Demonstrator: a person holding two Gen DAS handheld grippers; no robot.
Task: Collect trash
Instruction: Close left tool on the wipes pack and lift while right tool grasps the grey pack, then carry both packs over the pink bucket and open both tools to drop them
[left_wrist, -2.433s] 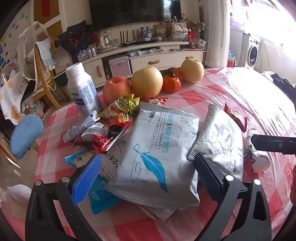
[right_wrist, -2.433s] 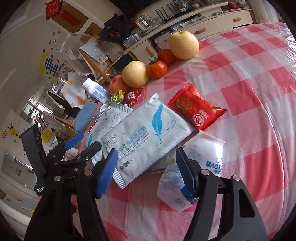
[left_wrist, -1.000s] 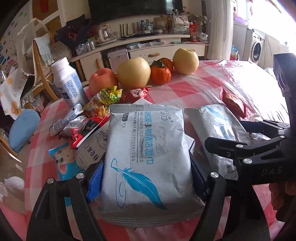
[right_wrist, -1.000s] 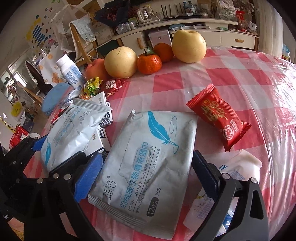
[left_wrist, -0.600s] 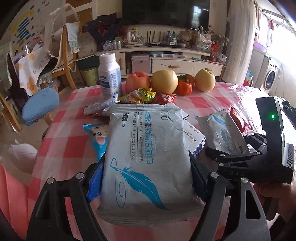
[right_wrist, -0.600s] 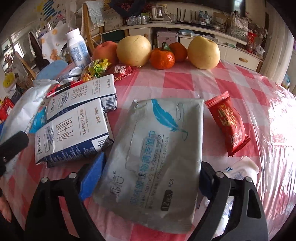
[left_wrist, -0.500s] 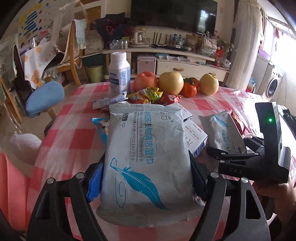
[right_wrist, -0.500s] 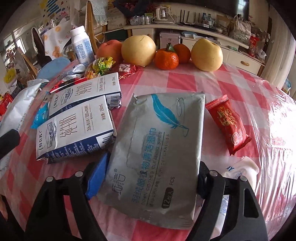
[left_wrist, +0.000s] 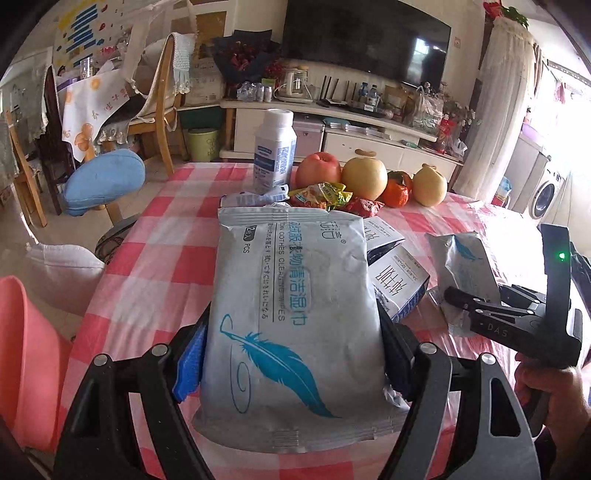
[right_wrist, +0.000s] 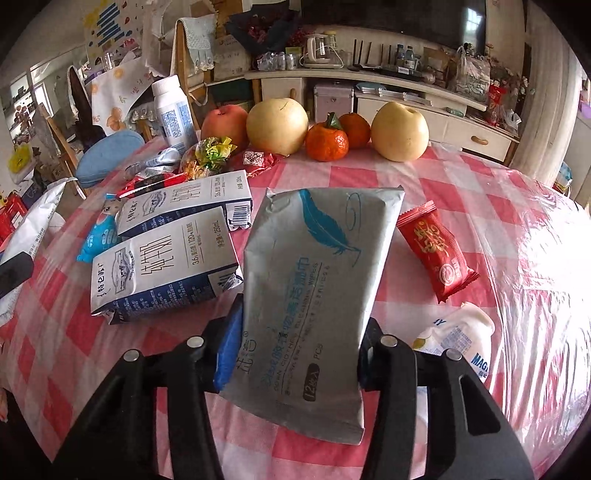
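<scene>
Wipes packs, two grey ones with a blue feather print, one in each gripper. Left gripper (left_wrist: 291, 354) clamps the first wipes pack (left_wrist: 291, 291) by its side edges, blue pads pressed in, pack lifted above the pink checked tablecloth (left_wrist: 159, 266). Right gripper (right_wrist: 295, 350) has its jaws closing on the second wipes pack (right_wrist: 314, 280), pads touching both edges, far end of the pack tilted up; whether the near end rests on the cloth is unclear. Two milk cartons (right_wrist: 162, 269) lie side by side just left of that pack, a red snack wrapper (right_wrist: 436, 251) just right of it, a white pouch (right_wrist: 458, 336) near the right finger. Fruit row at the far edge: apple (right_wrist: 225, 122), two pears (right_wrist: 277, 125), two oranges (right_wrist: 327, 142). White bottle (right_wrist: 173, 110) stands upright left of the apple, crumpled candy wrappers (right_wrist: 207, 155) in front of it. A hand (left_wrist: 550, 391) holds the right gripper's handle in the left view.
</scene>
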